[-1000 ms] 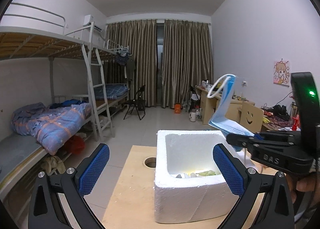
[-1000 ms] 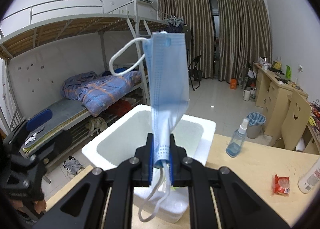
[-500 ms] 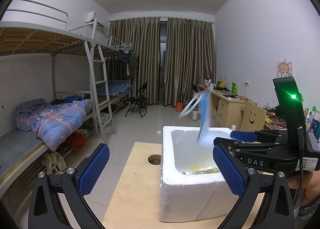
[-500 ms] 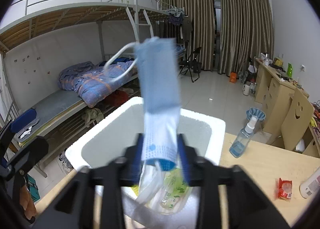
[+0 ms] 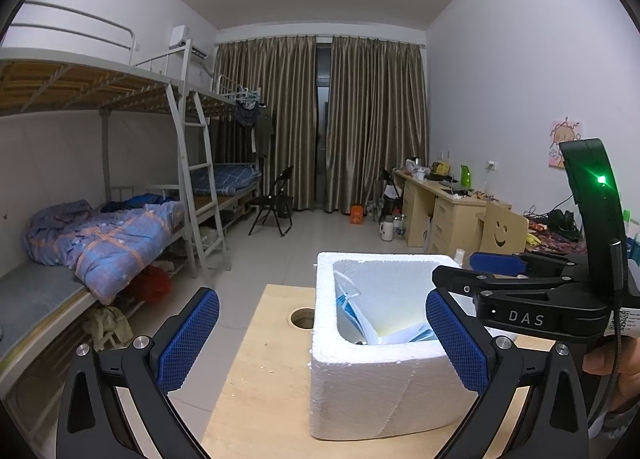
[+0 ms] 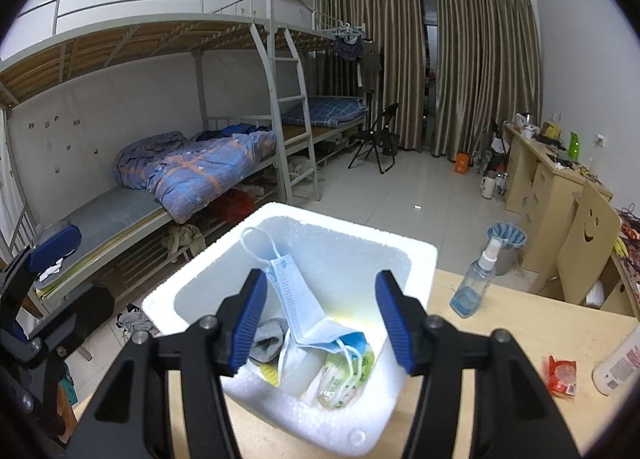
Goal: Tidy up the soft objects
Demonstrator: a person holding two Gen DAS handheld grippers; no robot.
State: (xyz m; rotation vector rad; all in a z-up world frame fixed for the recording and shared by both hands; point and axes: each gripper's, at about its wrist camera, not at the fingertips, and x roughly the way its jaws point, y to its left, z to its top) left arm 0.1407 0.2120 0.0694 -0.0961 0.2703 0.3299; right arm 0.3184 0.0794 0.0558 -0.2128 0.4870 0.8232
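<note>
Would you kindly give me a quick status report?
Both tongs open: left, right. Face mask lying loose in foam box. Nothing in the way.

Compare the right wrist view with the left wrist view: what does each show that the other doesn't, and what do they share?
Right wrist only: a spray bottle, a red packet, and a grey sock in the box.

Left wrist only: the round hole in the tabletop, and the open right tongs seen from the side.

Both: the foam box holding the blue face mask.
</note>
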